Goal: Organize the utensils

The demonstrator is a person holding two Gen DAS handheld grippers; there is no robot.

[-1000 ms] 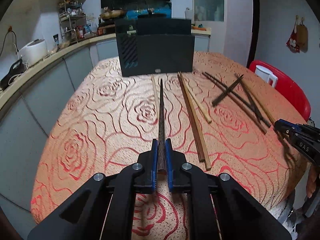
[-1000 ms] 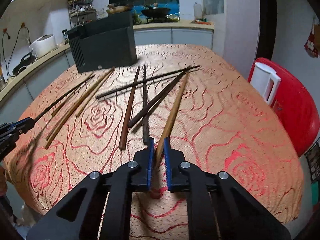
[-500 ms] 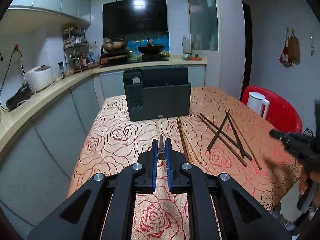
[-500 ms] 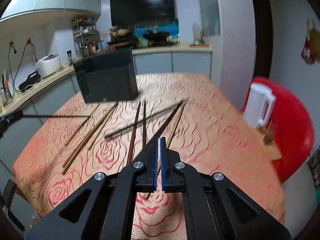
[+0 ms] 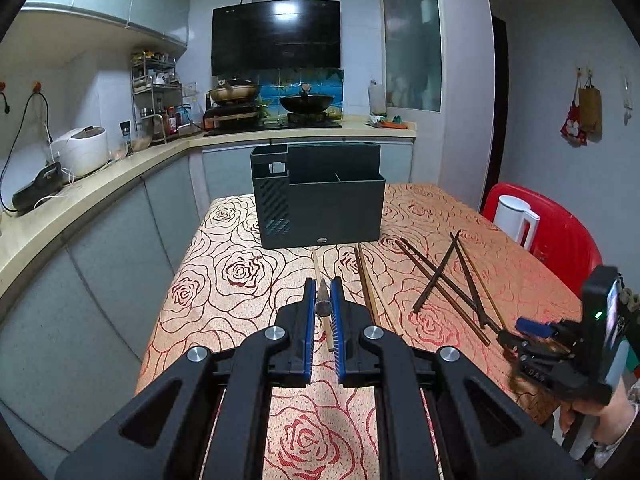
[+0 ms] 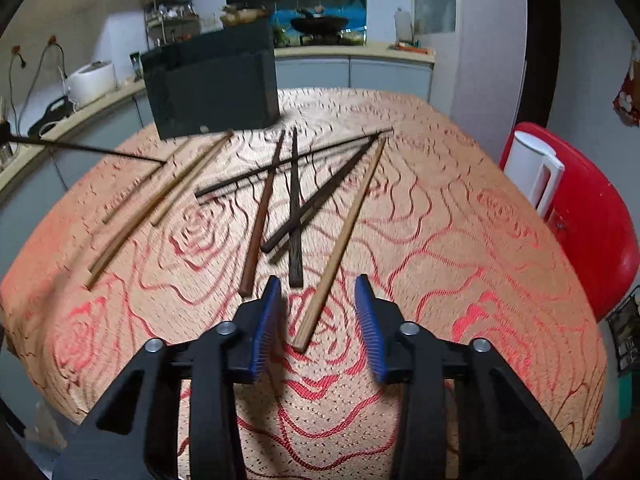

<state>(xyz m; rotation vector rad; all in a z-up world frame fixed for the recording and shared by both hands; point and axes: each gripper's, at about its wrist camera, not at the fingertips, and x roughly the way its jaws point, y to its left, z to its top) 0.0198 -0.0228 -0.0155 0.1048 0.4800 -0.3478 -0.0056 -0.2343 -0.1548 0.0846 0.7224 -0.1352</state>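
Observation:
My left gripper [image 5: 322, 300] is shut on a dark chopstick [image 5: 322, 307] and holds it raised above the table, pointing toward the dark utensil holder [image 5: 320, 196]. That chopstick also shows at the left of the right wrist view [image 6: 88, 149]. My right gripper [image 6: 318, 312] is open and empty, low over the near end of a light wooden chopstick [image 6: 340, 248]. Several dark chopsticks [image 6: 294, 204] lie crossed just beyond it. Light wooden chopsticks [image 6: 160, 200] lie to the left. The utensil holder stands at the table's far side [image 6: 212, 84].
The table [image 6: 460, 240] has a rose-patterned orange cloth. A red chair [image 6: 592, 216] with a white kettle [image 6: 534, 172] stands at the right. A kitchen counter [image 5: 80, 200] with appliances runs along the left.
My left gripper has lifted the dark chopstick off the table and tipped level. My right gripper has opened and dropped back toward the table over the light chopstick.

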